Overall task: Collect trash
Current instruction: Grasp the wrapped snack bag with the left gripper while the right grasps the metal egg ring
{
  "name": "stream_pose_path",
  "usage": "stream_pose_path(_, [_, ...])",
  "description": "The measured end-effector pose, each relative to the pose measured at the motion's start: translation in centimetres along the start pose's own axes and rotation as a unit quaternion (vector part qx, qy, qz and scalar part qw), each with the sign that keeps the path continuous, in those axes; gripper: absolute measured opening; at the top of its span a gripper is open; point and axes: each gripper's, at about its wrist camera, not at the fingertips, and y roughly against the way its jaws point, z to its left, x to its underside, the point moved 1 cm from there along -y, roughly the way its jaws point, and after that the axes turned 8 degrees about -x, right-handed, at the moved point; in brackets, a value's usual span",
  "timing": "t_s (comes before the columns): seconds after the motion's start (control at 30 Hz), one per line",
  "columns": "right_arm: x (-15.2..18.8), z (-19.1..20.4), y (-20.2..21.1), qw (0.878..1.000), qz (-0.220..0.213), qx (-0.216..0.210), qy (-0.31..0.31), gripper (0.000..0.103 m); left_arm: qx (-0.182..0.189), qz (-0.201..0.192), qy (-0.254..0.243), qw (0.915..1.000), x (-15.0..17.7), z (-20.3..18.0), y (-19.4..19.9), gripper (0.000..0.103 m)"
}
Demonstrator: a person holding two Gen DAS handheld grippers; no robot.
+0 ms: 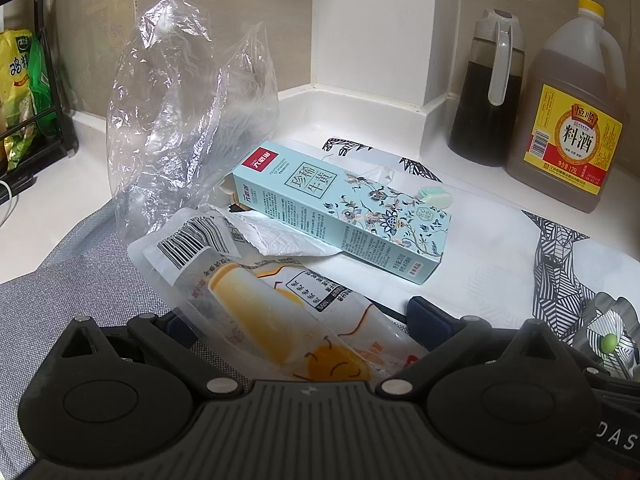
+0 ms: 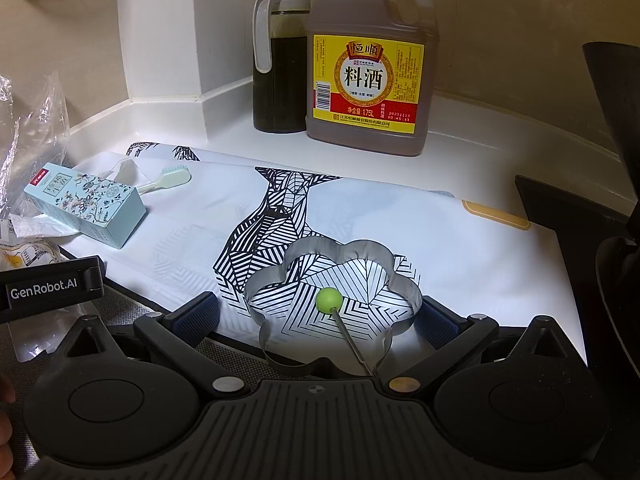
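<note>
In the left wrist view my left gripper (image 1: 296, 316) is open, its fingers on either side of a clear snack wrapper (image 1: 276, 312) with a yellow print and barcode. Behind it lie a crumpled white tissue (image 1: 280, 236), a pale blue toothpaste box (image 1: 340, 216), a mint toothbrush head (image 1: 434, 197) and a clear plastic bag (image 1: 188, 120) standing up. In the right wrist view my right gripper (image 2: 318, 314) is open around a flower-shaped metal ring mould (image 2: 340, 256) with a green-knobbed handle (image 2: 329, 300). The box (image 2: 86, 204) and toothbrush (image 2: 168, 180) lie at its left.
A patterned white mat (image 2: 400, 208) covers the counter. A dark sauce jug (image 2: 280, 64) and a cooking wine bottle (image 2: 368, 72) stand in the back corner. A rack with snack packets (image 1: 20, 92) is at far left. A grey cloth (image 1: 80, 280) lies under the wrapper.
</note>
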Motion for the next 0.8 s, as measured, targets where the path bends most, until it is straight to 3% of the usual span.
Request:
stream_pose_path(0.23, [-0.1,0.0,0.0,1.000,0.000,0.001,0.000,0.103,-0.009,0.003,0.001,1.0000,-0.1,-0.2,0.1,0.103])
stream_pose_path(0.33, [-0.1,0.0,0.0,1.000,0.000,0.002,0.001,0.103,-0.033,0.013,-0.002,0.9994,-0.4,-0.2,0.3,0.103])
stream_pose_path(0.43, [-0.1,-0.1,0.2,1.000,-0.002,0.003,-0.001,0.103,-0.030,0.016,-0.011,0.9994,-0.8,0.2,1.2,0.072])
stream_pose_path(0.5, [0.0,-0.2,0.5,1.000,-0.009,0.005,-0.004,0.087,-0.023,0.028,-0.014,0.9992,-0.9,0.6,2.1,0.038])
stream_pose_path(0.6, [0.1,-0.4,1.0,1.000,-0.022,-0.004,-0.010,0.087,0.006,0.040,-0.007,0.9992,-0.9,2.0,3.6,0.036])
stream_pose_path(0.8, [-0.1,-0.6,2.6,0.996,-0.077,-0.026,-0.025,0.087,0.049,-0.001,-0.018,0.9986,-0.5,4.8,8.5,0.034])
